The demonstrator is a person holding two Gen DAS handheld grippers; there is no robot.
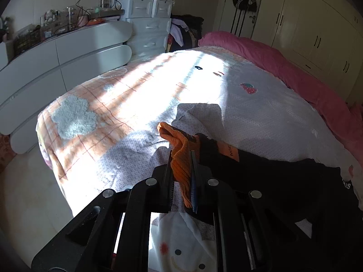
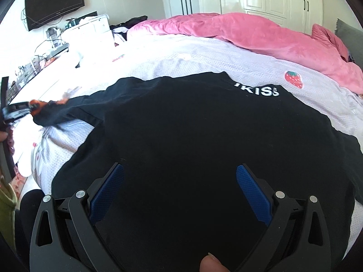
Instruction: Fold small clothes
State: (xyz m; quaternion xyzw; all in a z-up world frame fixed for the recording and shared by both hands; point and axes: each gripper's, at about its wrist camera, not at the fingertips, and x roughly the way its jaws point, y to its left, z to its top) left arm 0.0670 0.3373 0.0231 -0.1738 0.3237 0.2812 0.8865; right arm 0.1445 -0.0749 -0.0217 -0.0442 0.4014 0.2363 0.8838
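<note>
My left tongs (image 1: 181, 170) clamped the orange cuff (image 1: 179, 156) of the black top (image 2: 192, 140) spread on the bed (image 2: 204, 52), its sleeve trailing toward nine o'clock, while my right tongs (image 2: 180, 190) gaped empty above it, so a hard tug might bunch the body.

Home bedrm: bed (image 1: 261, 113), wardrobe (image 1: 317, 29).
</note>
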